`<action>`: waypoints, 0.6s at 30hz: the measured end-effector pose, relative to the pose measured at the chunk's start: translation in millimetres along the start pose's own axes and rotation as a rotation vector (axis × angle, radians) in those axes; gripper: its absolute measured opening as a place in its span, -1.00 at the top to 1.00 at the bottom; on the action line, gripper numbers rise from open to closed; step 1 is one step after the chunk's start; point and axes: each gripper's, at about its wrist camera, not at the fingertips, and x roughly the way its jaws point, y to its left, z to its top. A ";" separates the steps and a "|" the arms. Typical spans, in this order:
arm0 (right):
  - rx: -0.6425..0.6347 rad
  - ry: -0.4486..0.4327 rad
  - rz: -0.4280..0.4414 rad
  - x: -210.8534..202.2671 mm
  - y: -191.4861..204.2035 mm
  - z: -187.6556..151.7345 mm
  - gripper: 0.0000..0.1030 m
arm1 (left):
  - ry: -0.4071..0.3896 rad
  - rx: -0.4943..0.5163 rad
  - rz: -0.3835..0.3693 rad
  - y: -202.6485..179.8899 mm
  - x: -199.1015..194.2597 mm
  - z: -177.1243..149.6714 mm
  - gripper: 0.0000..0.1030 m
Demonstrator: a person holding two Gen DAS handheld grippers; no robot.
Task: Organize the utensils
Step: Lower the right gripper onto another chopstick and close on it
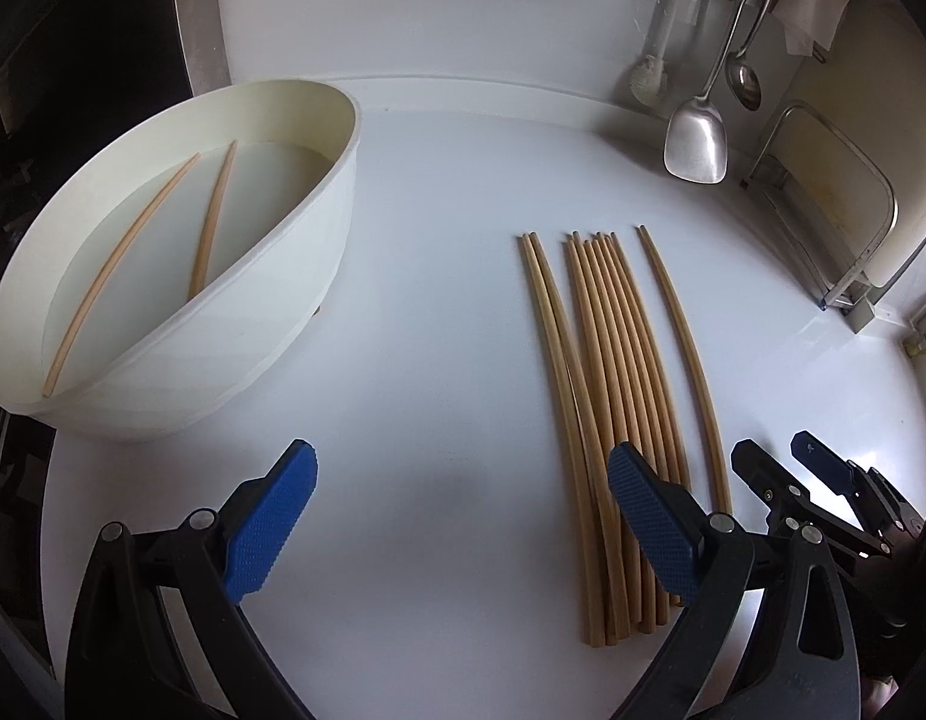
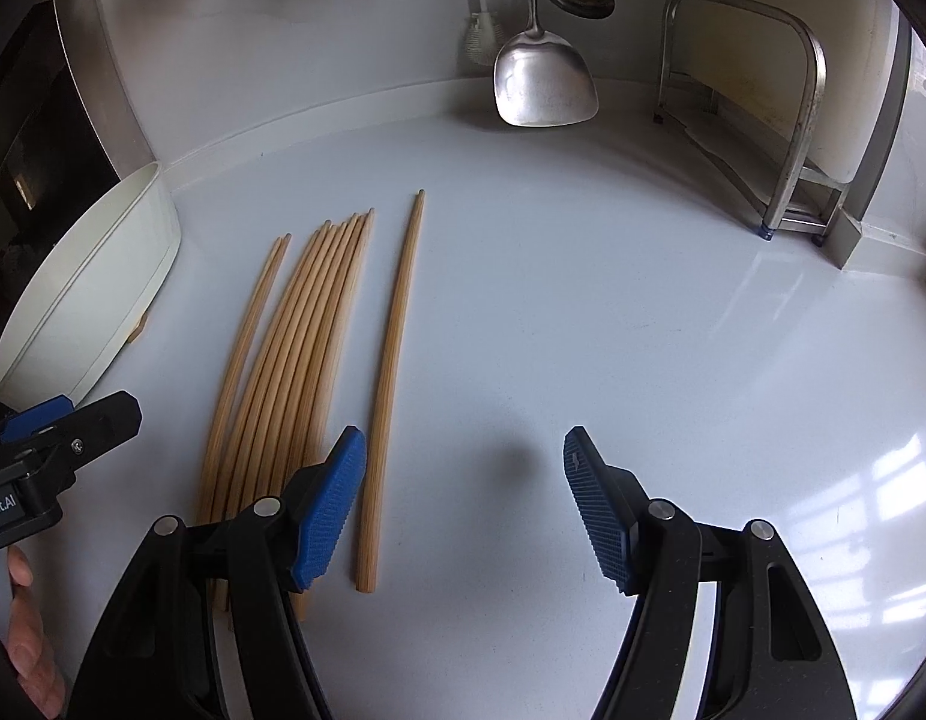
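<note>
The neat row could be scattered if a finger is dragged across it. The left gripper (image 1: 463, 516) and right gripper (image 2: 463, 504) are held wide open, both empty. Slender bamboo chopsticks (image 1: 607, 360) are laid side by side on the white counter (image 1: 438, 312); 2 more rest in the white basin (image 1: 318, 276).

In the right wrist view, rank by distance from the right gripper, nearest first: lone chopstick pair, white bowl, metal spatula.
From the right gripper:
1. Lone chopstick pair, just beside its left finger.
2. White bowl, far left.
3. Metal spatula, hanging at the back wall.
</note>
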 end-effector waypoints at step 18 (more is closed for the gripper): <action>-0.109 0.010 -0.056 8.3 8.7 2.0 -0.27 | 0.006 0.008 0.042 -6.0 15.1 -10.3 -0.86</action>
